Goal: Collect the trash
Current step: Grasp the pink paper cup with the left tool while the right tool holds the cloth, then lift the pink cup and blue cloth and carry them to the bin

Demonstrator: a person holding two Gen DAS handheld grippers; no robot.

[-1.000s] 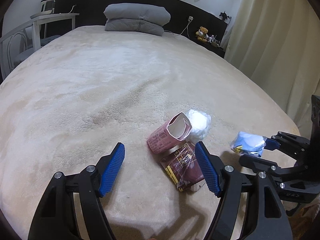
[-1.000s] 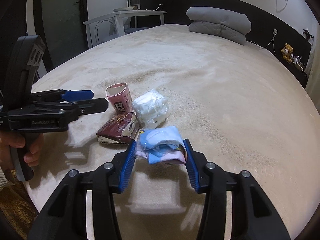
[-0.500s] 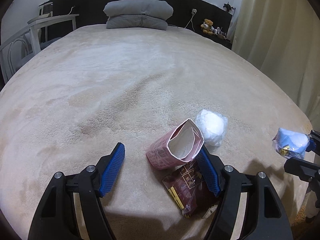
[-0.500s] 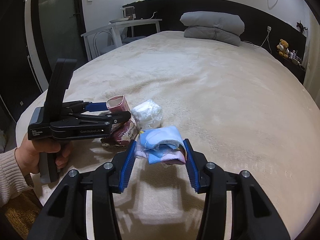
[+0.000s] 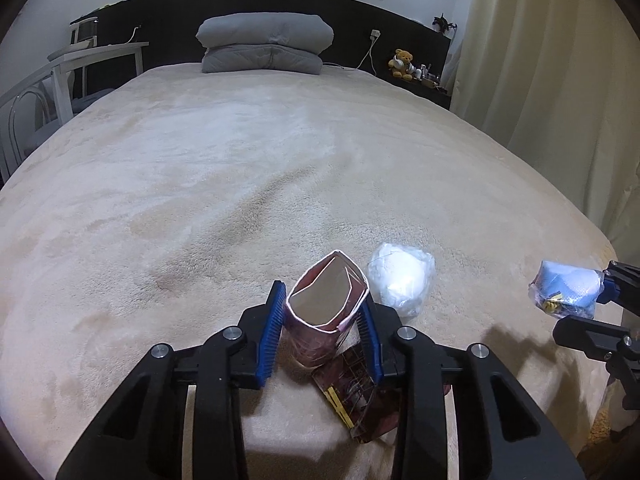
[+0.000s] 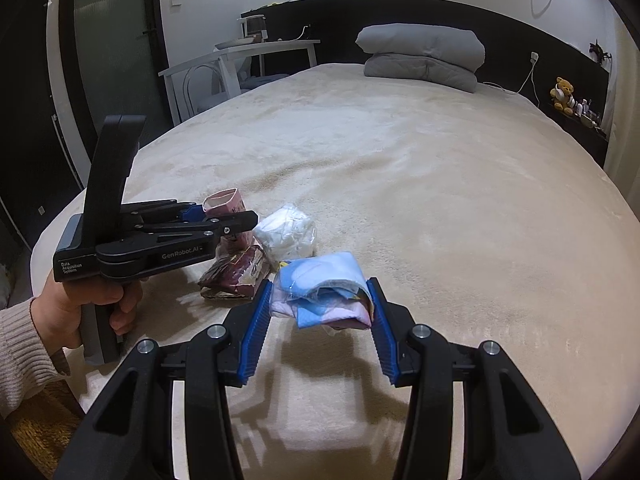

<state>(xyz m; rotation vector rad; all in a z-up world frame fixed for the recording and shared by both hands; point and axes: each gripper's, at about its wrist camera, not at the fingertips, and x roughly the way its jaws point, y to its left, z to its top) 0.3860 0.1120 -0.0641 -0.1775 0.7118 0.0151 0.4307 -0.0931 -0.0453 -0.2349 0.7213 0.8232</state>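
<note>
"GenRobot.AI" is printed in grey on the side of the left gripper (image 6: 224,216), and "Data Acquisition System" is printed small on its rear block. Printing on the pink carton (image 6: 230,210) cannot be read.

A wide bed (image 5: 240,168) covered with a cream plush blanket carries everything. At its head, against the dark headboard, two grey folded pillows (image 5: 264,46) lie stacked one on the other. Near the foot edge a dark red flattened wrapper (image 5: 356,396) with a yellow strip lies flat on the blanket. Just beyond it sits a white crumpled wad in clear plastic (image 5: 402,286), close beside the wrapper in the right wrist view. The pile of the blanket shows darker brushed streaks across the middle.
</note>
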